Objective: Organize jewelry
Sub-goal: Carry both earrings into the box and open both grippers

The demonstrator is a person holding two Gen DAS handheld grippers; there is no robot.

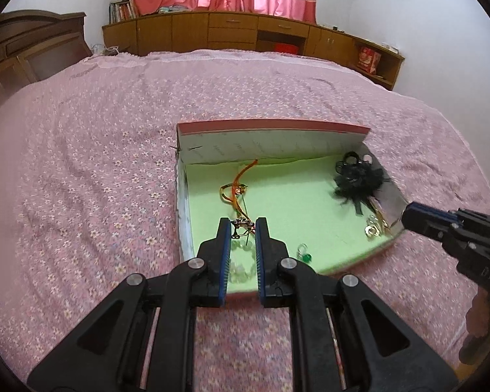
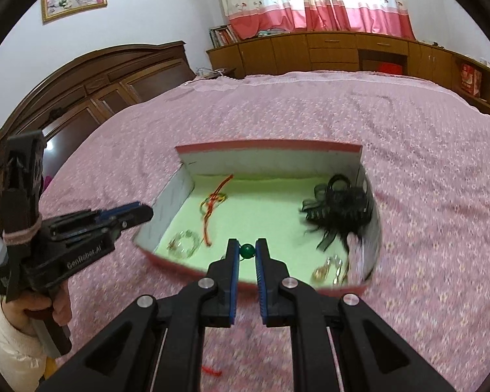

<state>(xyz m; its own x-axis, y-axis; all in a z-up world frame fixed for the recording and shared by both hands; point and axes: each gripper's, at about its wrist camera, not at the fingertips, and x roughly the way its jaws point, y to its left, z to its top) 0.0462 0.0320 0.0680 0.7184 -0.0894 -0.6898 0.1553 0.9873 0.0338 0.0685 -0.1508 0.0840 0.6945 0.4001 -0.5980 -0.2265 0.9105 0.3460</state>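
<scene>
A shallow red box (image 1: 271,126) with a green floor lies on the bed and holds jewelry. My left gripper (image 1: 242,225) is over its near left part, jaws slightly apart around a small dark metal charm (image 1: 241,227) on a red-orange cord (image 1: 240,181). A clear bead bracelet (image 1: 241,261) lies below it. My right gripper (image 2: 247,250) is shut on a green bead (image 2: 247,250) above the box's near edge (image 2: 192,269). A black hair bow (image 2: 338,207) and gold earrings (image 2: 328,269) lie at the right.
The pink floral bedspread (image 1: 98,179) surrounds the box. A red thread (image 2: 212,371) lies on it near me. A dark headboard (image 2: 91,81) stands at left and wooden cabinets (image 2: 343,52) under curtains at the back.
</scene>
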